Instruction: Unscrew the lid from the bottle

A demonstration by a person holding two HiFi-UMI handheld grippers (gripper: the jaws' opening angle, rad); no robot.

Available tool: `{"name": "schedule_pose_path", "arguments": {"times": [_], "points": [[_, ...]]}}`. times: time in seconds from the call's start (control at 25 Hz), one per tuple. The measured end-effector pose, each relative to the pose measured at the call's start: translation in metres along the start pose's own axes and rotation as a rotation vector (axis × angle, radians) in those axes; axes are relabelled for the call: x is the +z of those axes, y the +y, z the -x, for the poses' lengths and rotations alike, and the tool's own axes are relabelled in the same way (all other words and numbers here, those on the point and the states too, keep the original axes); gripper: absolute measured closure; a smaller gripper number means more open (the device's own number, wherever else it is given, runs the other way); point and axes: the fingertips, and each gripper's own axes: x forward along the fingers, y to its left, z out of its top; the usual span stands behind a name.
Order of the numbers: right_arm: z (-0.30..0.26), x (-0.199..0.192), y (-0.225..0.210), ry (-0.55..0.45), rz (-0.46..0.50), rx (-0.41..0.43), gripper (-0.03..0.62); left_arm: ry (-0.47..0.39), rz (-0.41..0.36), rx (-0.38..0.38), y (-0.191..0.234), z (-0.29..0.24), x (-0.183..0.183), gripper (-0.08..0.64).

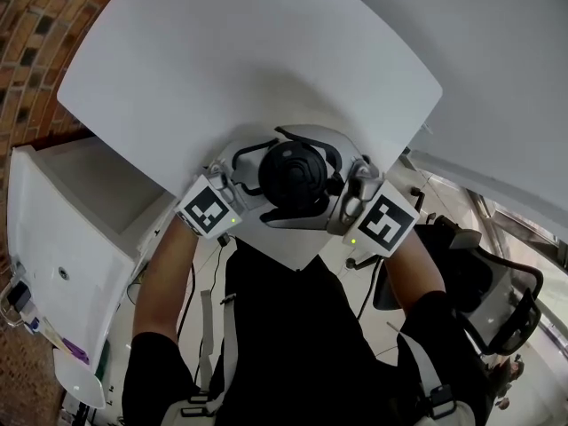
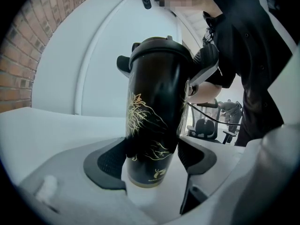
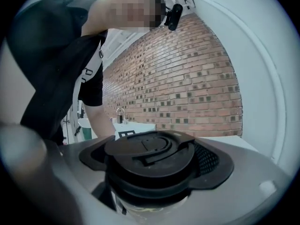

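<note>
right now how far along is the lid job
Done: the left hand-held gripper clamps the bottle. In hand: the right hand-held gripper is shut on the lid. Left: the lid sits on the bottle, so unscrewing and lifting it off; how loose it is doesn't show.

Bright, even light filled all three views. The white table (image 1: 266, 60) ahead of the left tongs (image 2: 151, 156) and right tongs (image 3: 154, 165) was nearly washed out, with only faint shadows. Between the left jaws the black bottle (image 2: 154, 116) was sharp, its gold print clear, while the pale housing nearest the lens was a blur. Between the right jaws the lid (image 3: 150, 156) carried a soft sheen, and the brick wall (image 3: 187, 88) behind it was crisp. Both tong views bowed strongly and went black at the corners.
</note>
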Motion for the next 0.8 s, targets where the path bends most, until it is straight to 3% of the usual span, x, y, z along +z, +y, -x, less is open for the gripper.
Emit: {"name": "schedule_pose_path", "arguments": {"times": [0.16, 0.4, 0.64, 0.8], "points": [[0.0, 0.003, -0.001, -0.021, -0.051, 0.038, 0.101, -0.012, 0.014, 0.004, 0.001, -0.001, -0.002, 0.212], [0.004, 0.032, -0.007, -0.127, -0.109, 0.006, 0.101, -0.004, 0.002, 0.01, 0.0, -0.001, -0.004, 0.212], [0.027, 0.035, -0.013, -0.129, -0.123, -0.053, 0.101, 0.013, -0.022, 0.028, -0.006, -0.008, 0.001, 0.207], [0.035, 0.036, -0.02, -0.151, -0.15, -0.117, 0.101, 0.021, -0.055, 0.083, -0.002, -0.001, 0.001, 0.204]]}}
